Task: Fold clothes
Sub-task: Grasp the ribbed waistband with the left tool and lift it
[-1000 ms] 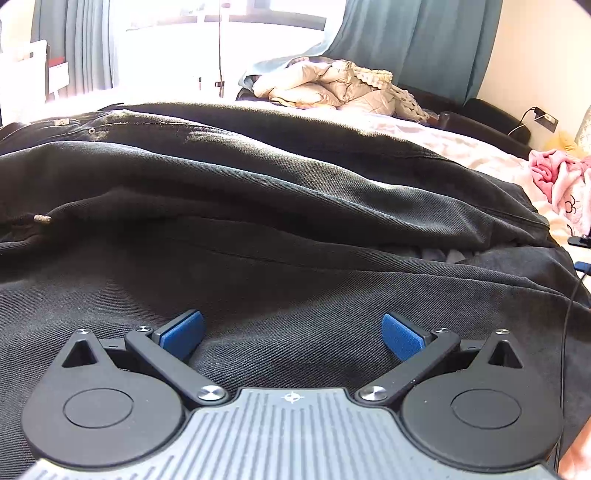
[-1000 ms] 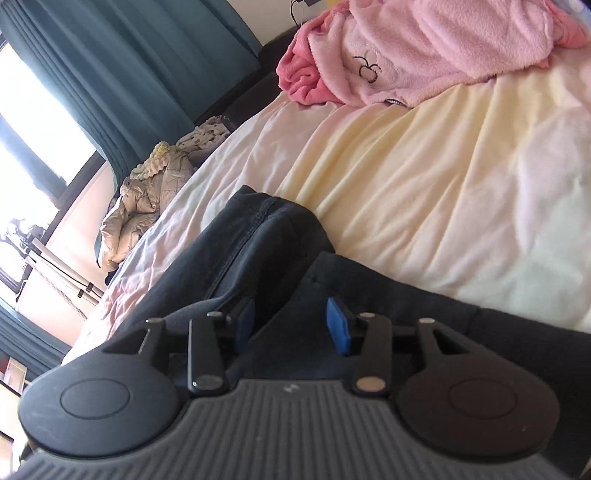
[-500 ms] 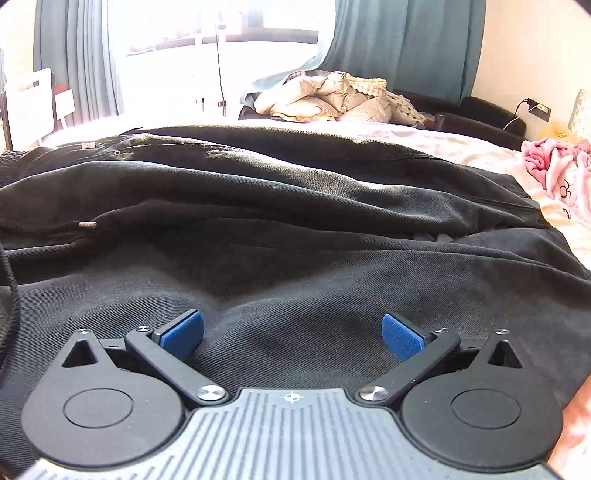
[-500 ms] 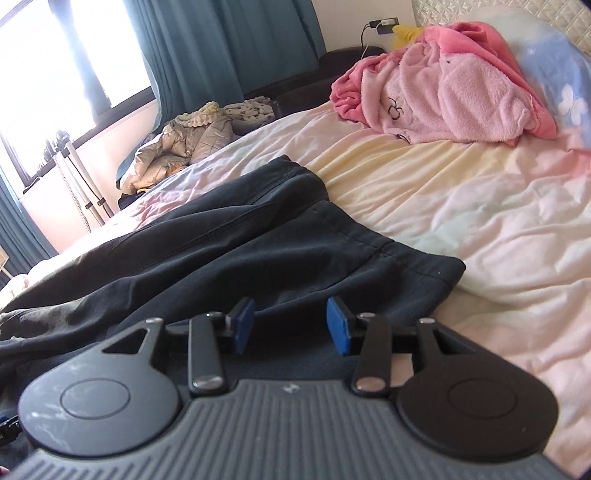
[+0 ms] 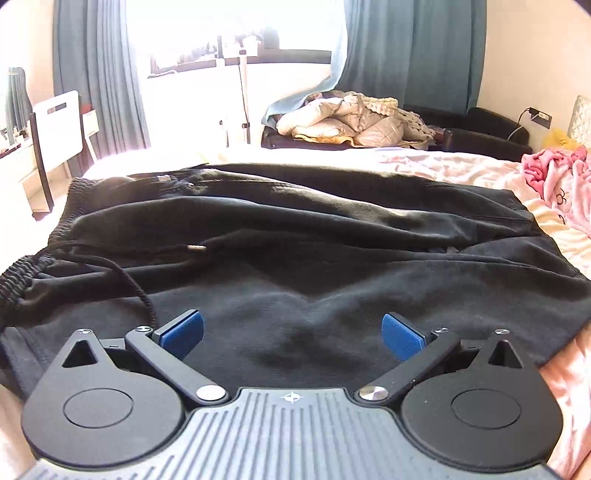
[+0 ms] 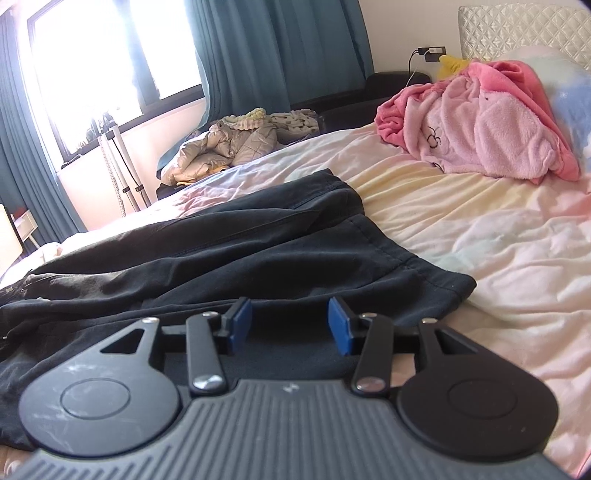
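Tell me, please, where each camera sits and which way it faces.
Left wrist: sits on the left gripper, low over the black trousers, facing across the bed toward the window; its open blue pads show.
Right wrist: sits on the right gripper at the trouser hem, facing the pink blanket; its jaws are opening, holding nothing.
Both share: trousers, blanket, beige jacket.

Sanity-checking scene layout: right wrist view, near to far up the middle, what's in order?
right gripper → black trousers → bedsheet → beige quilted jacket → teal curtain
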`<state>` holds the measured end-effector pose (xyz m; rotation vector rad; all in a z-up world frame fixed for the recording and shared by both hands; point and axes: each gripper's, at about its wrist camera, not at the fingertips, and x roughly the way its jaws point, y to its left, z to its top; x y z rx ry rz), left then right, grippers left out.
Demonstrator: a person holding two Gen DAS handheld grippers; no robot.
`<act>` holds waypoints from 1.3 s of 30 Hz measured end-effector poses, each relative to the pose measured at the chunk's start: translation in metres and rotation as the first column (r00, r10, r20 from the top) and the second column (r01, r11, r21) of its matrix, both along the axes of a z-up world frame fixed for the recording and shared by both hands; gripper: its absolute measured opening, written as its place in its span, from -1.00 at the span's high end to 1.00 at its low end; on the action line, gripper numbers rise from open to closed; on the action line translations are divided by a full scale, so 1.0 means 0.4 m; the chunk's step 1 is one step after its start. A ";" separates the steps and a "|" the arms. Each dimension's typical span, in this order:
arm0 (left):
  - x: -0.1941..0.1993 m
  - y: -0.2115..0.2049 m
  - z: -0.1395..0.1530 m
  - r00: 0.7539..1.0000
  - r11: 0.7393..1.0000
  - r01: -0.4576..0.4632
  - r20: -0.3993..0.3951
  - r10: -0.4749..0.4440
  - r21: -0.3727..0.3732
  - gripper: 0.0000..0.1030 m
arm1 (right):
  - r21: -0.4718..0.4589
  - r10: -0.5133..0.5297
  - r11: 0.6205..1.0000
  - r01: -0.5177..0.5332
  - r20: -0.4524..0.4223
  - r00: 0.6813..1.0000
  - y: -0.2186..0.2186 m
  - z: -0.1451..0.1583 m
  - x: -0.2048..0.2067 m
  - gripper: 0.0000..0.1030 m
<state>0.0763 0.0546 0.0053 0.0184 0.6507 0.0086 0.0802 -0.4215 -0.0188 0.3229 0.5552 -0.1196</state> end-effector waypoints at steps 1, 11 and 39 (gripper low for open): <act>-0.008 0.034 0.020 1.000 1.000 -0.026 0.002 0.026 -0.014 -1.00 | 0.011 -0.001 1.000 0.001 0.001 1.000 -0.003 -0.002 0.000 0.05; -0.075 0.466 0.029 0.905 0.802 -0.425 -0.177 0.387 -0.419 -1.00 | 0.221 -0.121 0.966 0.131 -0.057 0.991 -0.104 -0.073 0.013 -0.25; 0.014 0.671 -0.191 0.695 0.368 -0.669 -0.367 0.619 -0.646 0.27 | 0.679 -0.421 0.653 0.336 -0.043 0.906 -0.309 -0.299 0.079 0.91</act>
